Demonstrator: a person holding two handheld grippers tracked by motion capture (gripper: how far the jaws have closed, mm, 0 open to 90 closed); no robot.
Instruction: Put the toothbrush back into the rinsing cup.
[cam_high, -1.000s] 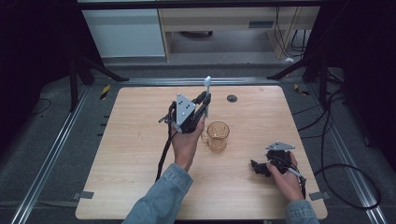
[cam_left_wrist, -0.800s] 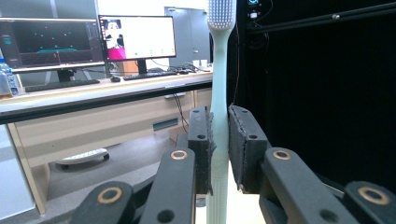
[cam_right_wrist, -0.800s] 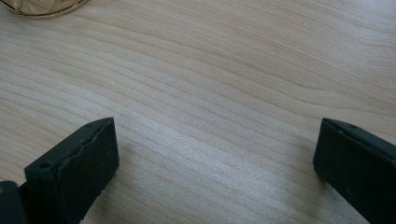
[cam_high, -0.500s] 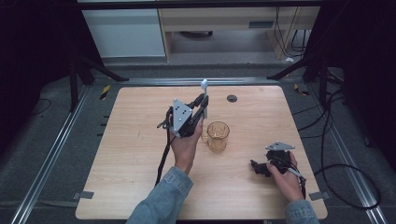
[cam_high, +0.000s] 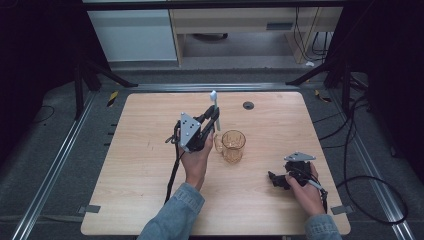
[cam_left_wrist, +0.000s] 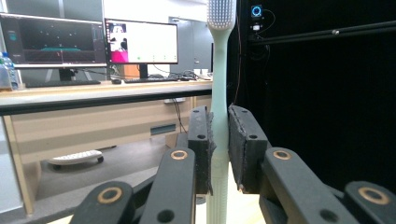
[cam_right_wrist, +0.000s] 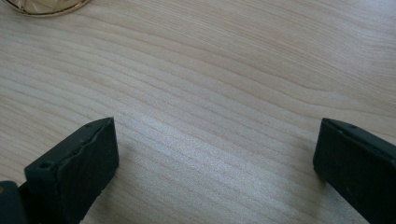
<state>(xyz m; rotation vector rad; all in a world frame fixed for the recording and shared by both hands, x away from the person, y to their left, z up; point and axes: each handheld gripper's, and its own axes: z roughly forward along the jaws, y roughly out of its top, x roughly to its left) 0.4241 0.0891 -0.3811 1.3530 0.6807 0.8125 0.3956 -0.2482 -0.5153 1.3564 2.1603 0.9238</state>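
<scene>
Toothbrush (cam_high: 214, 107), pale green with a white bristle head, stands upright in the left gripper (cam_high: 214, 116), above the wooden table (cam_high: 140, 150) slightly toward 11 o'clock from its centre. In the left gripper view the two black jaws are clamped on the toothbrush (cam_left_wrist: 220, 116) handle about midway along, the pads (cam_left_wrist: 203, 140) pressing it from both sides, with the bristle head up at 12 o'clock and the handle end passing down below the jaws. An amber glass mug (cam_high: 233, 145) sits on the table just beside the left gripper, at its 4 o'clock, apart from the brush. The right gripper (cam_high: 278, 179) rests low over the table at 4 o'clock from the mug, well apart from it, held in the person's right hand (cam_high: 305, 189). In the right gripper view its jaws stand spread wide with nothing between them but bare wood, and the mug's rim (cam_right_wrist: 44, 7) shows at 11 o'clock. A small dark round fitting (cam_high: 248, 105) lies in the tabletop at 12 o'clock.
</scene>
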